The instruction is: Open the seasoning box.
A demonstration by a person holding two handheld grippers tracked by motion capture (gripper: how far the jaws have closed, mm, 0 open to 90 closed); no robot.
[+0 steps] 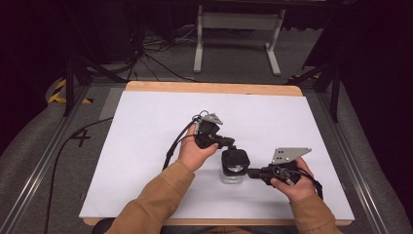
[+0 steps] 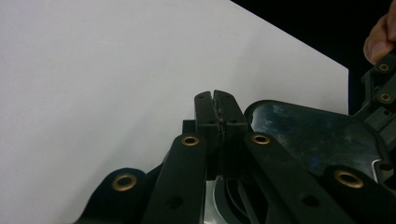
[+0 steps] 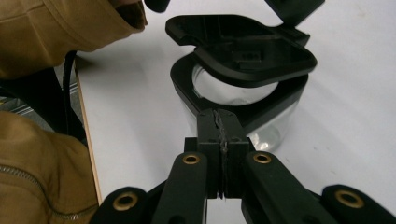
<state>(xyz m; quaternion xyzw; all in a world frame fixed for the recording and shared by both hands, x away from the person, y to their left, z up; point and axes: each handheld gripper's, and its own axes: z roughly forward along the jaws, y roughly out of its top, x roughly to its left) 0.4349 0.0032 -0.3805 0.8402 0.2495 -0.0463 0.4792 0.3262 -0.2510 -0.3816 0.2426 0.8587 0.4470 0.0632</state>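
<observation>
Pinching a clear container's (image 3: 243, 100) black rim, the right tool (image 3: 223, 122) sits closed; left tool (image 2: 215, 100) closed beside its lid (image 2: 308, 135).

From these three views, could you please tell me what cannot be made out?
- Inside of the clear jar: high view, hidden by its black lid.
- What the left tongs pinch, if anything: left gripper view, closed jaws hide it.
- Right tongs' hold on the jar's collar: right gripper view, contact hidden.
</observation>
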